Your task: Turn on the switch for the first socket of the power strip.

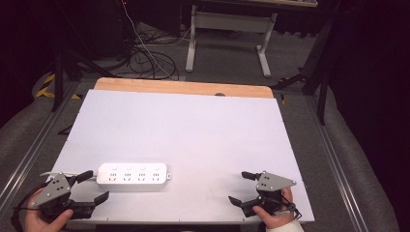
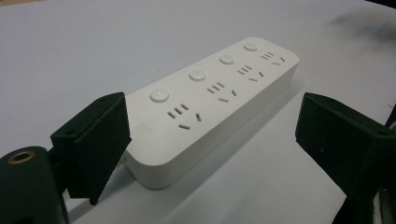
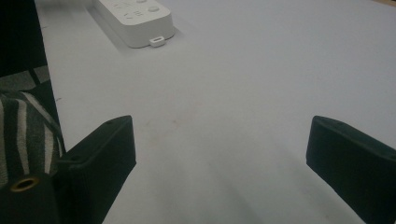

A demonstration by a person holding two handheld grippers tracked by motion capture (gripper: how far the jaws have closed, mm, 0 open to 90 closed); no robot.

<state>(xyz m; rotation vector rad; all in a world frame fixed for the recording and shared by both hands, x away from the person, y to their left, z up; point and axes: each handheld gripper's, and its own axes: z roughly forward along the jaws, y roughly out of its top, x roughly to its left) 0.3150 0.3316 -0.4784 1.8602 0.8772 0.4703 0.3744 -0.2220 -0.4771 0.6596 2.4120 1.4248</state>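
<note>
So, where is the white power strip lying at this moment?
In the high view the white power strip lies flat near the front left of the white table, just ahead of the open left tongs, untouched.

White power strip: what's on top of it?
The white rectangular plastic power strip carries four round buttons and four socket sets, nothing resting on them. Its underside against the white table sheet is hidden.

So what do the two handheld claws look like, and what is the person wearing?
Both the left claw and the right claw have black bodies, blocky black jaws and a grey three-cornered plate on top. A white cuff shows at the right wrist, and a striped fabric appears in the right gripper view.
</note>
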